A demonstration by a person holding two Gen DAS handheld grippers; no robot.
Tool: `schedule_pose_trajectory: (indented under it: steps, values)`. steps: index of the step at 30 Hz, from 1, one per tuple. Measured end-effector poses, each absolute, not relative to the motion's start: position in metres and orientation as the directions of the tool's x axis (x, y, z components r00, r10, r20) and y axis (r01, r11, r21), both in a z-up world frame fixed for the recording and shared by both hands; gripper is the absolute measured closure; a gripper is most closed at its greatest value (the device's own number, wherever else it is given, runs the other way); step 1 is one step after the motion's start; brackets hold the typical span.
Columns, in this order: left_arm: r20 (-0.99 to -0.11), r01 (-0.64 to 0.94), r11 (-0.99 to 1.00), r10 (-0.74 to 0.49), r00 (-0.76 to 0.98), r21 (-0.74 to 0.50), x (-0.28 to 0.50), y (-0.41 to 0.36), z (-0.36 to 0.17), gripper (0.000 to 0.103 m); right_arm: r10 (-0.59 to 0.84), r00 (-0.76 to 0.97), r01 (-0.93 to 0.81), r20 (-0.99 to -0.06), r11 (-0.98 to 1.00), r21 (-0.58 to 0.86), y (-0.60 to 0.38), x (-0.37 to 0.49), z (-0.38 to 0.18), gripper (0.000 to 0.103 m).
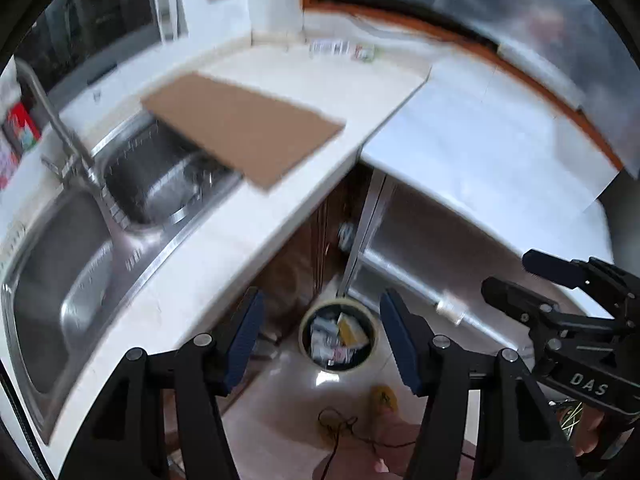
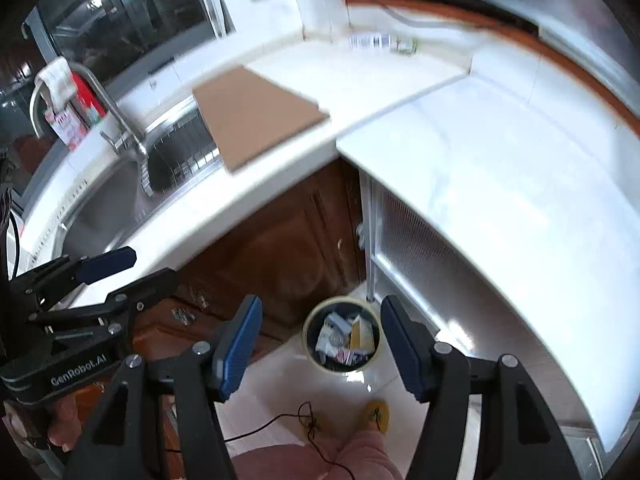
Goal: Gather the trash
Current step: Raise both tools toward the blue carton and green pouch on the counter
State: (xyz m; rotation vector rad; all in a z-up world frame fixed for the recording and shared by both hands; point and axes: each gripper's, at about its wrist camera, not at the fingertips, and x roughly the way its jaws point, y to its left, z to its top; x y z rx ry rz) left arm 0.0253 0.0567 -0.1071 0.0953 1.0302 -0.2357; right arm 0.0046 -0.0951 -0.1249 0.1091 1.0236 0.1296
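Note:
A round bin [image 1: 338, 303] [image 2: 340, 301] stands on the floor far below, holding several pieces of paper and packaging. My left gripper [image 1: 322, 340] hangs open high above it with nothing between its blue pads. Beside it, my right gripper [image 2: 322, 344] is also open and empty. Each shows in the other's view: the right gripper [image 1: 508, 272] at the right edge, the left gripper [image 2: 152, 266] at the left edge. At the back of the white counter lie a clear plastic bottle [image 1: 330, 47] [image 2: 370, 41] and a green-labelled item [image 1: 365, 53] [image 2: 405, 45].
A flat cardboard sheet [image 1: 240, 132] [image 2: 256, 116] lies on the counter, partly over a steel double sink [image 1: 80, 280] with a tap [image 1: 60, 128]. A lower white worktop [image 1: 500, 152] runs right. Below are brown cabinets [image 2: 280, 248], a black cord [image 2: 308, 420] and a person's yellow slipper [image 2: 376, 414].

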Motion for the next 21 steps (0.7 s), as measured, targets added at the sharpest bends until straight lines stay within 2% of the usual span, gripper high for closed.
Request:
schedule_pose_trajectory:
  steps: [6,12,14,21]
  values:
    - [-0.794,0.298,0.954,-0.196,0.575,-0.02,0.036,0.058,-0.042,0.043,0.15,0.606,-0.054,-0.781,0.987,0.148,-0.099,0.008,-0.065,0.041]
    - [-0.732,0.315,0.948,-0.181,0.656,0.049,0.058,0.055,0.012,0.038,0.151,0.654,-0.054,-0.741,0.987,0.154,-0.114,0.029,-0.019,0.041]
    - [-0.723,0.325,0.944,-0.186,0.665,0.056,0.073,0.054,0.031,0.035,0.153,0.665,-0.052,-0.731,0.986,0.159,-0.123,0.042,-0.005,0.041]
    - [-0.704,0.328,0.938,-0.16,0.692,0.109,0.15,0.033,0.076,0.034,0.154,0.697,-0.079,-0.7,0.987,0.139,-0.156,0.108,0.036,0.041]
